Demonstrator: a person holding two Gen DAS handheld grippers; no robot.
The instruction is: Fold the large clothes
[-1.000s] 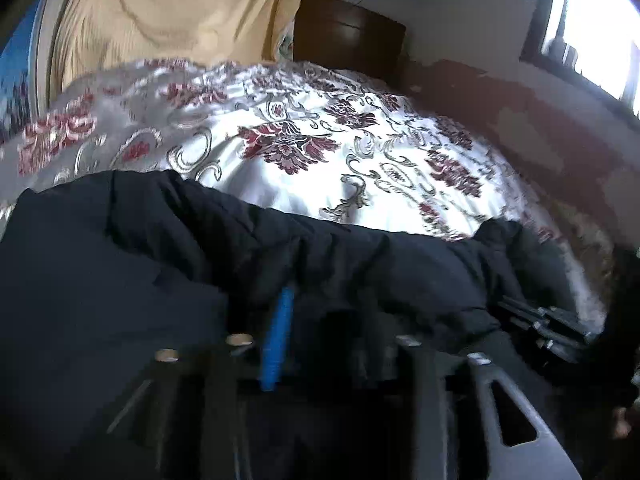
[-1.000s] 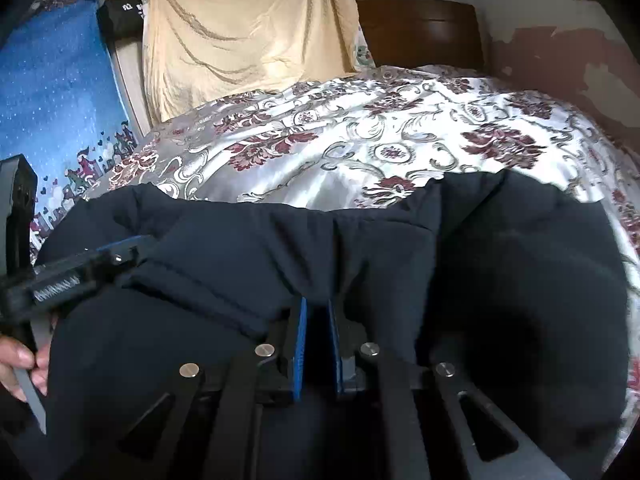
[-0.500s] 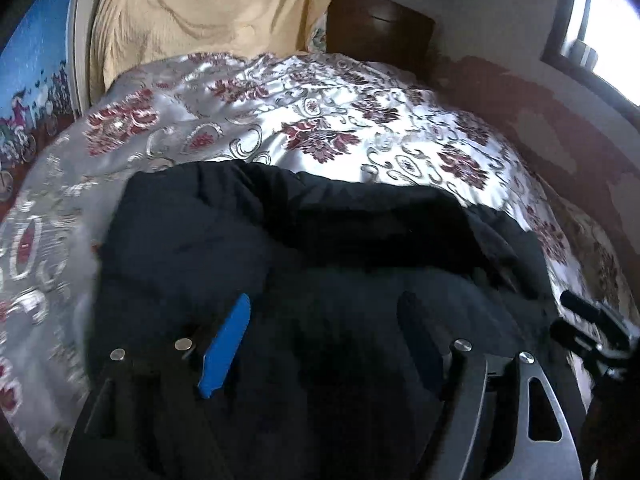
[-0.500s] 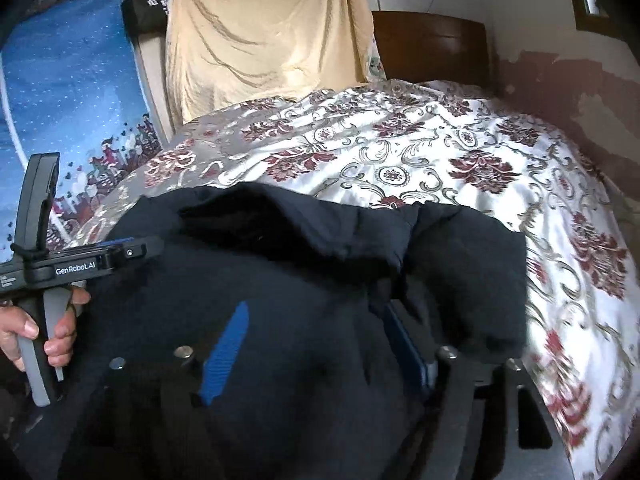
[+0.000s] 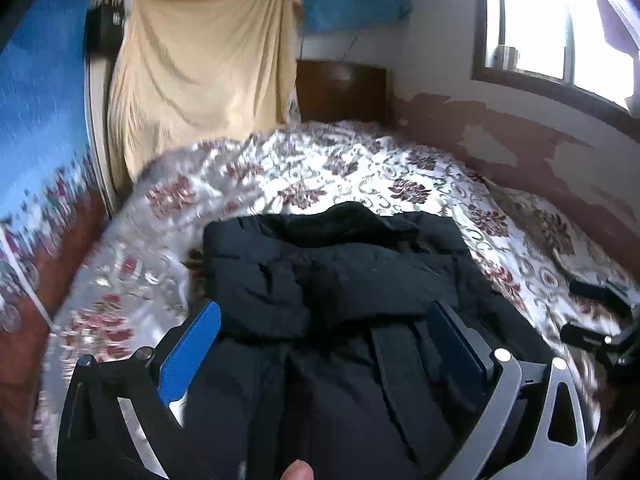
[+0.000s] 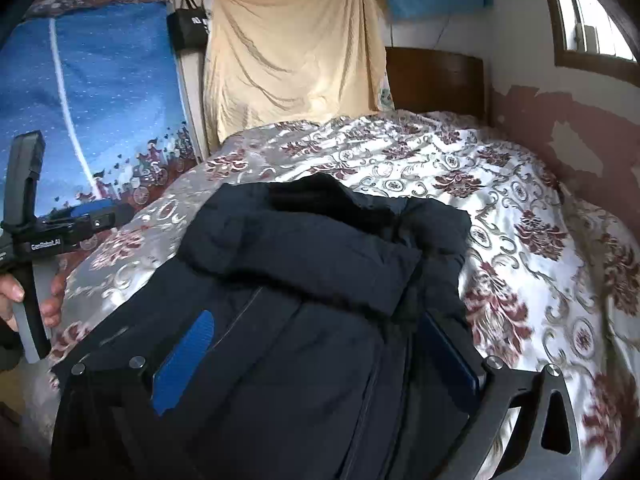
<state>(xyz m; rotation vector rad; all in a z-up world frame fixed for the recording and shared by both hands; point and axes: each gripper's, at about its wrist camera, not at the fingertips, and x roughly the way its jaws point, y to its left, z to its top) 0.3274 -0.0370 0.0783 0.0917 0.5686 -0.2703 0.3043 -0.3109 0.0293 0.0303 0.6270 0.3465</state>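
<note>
Both tongs (image 5: 326, 326) (image 6: 320, 344) released, off jacket (image 6: 320, 280)

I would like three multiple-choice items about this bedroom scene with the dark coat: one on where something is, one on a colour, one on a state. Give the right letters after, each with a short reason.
1. Where does the dark coat lie?
A. On the flowered bedspread
B. On a wooden chair
C. On the window sill

2. What colour is the cloth hanging beside the headboard?
A. Green
B. Pale yellow
C. Black

3. How do the jaws of the left gripper stand?
A. Shut on the coat
B. Shut on nothing
C. Open, with the coat below them

Answers:
1. A: the flowered bedspread shows around the coat on the far side and both flanks.
2. B: the hanging cloth next to the brown headboard is pale yellow.
3. C: the blue pads stand wide apart and grip no fabric.
</note>
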